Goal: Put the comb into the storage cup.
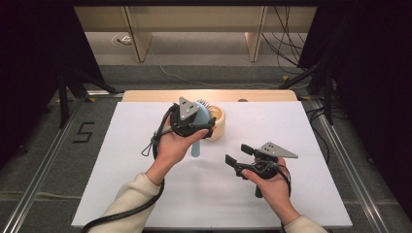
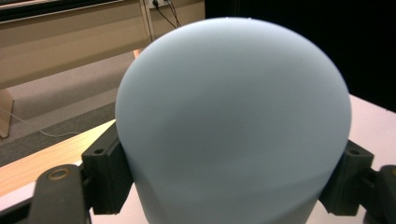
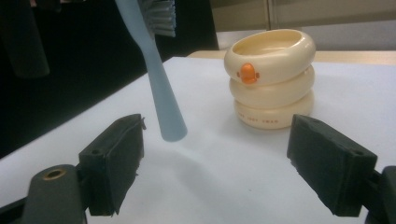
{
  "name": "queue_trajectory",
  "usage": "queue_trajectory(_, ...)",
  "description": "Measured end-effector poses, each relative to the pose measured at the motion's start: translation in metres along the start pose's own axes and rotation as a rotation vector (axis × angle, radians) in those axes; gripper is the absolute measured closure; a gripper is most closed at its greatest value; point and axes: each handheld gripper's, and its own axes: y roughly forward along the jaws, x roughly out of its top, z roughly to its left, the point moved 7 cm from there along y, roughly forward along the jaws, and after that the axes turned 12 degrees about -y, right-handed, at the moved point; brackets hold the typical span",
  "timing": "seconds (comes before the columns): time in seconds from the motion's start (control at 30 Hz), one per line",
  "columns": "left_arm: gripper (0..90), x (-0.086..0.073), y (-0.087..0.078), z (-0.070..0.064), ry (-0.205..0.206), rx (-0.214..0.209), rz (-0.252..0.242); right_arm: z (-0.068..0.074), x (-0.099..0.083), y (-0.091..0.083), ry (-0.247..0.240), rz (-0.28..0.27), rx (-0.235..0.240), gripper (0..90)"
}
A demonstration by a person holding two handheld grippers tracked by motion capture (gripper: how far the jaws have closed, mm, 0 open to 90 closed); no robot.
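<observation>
While its bristled head is raised above the white surface (image 1: 121,160), the pale blue brush (image 1: 198,145) hangs handle-down, pinched at the head by the left gripper (image 2: 233,182); just beside it stands a cream stacked holder (image 3: 270,79); nearer the person, the right gripper (image 3: 219,163) hovers, fingers (image 3: 112,161) spread.

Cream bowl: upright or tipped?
Upright: the cream bowl stands on the table, rim up, beside the blue brush.

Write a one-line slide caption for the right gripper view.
Open right tool faces a hanging blue brush handle and a cream holder on the white table.
</observation>
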Motion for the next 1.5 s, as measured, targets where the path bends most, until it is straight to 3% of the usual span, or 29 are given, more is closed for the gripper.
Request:
queue_trajectory(0.13, 19.8, 0.002, 0.000, 0.002, 0.004, 0.001, -0.007, -0.004, -0.002, -0.003, -0.038, 0.013, -0.013, 19.8)
queue_trajectory(0.43, 19.8, 0.012, -0.001, 0.006, 0.007, 0.013, -0.049, -0.015, -0.007, -0.015, -0.072, 0.029, -0.038, 19.8)
queue_trajectory(0.53, 19.8, 0.015, 0.000, 0.008, 0.007, 0.013, -0.061, -0.018, -0.009, -0.018, -0.024, 0.017, -0.025, 19.7)
queue_trajectory(1.17, 19.8, 0.035, 0.002, 0.015, 0.016, 0.031, -0.101, -0.035, -0.018, -0.037, -0.089, 0.028, -0.078, 19.1)
queue_trajectory(1.5, 19.8, 0.045, 0.004, 0.015, 0.020, 0.029, -0.120, -0.040, -0.022, -0.045, -0.085, 0.041, -0.089, 19.0)
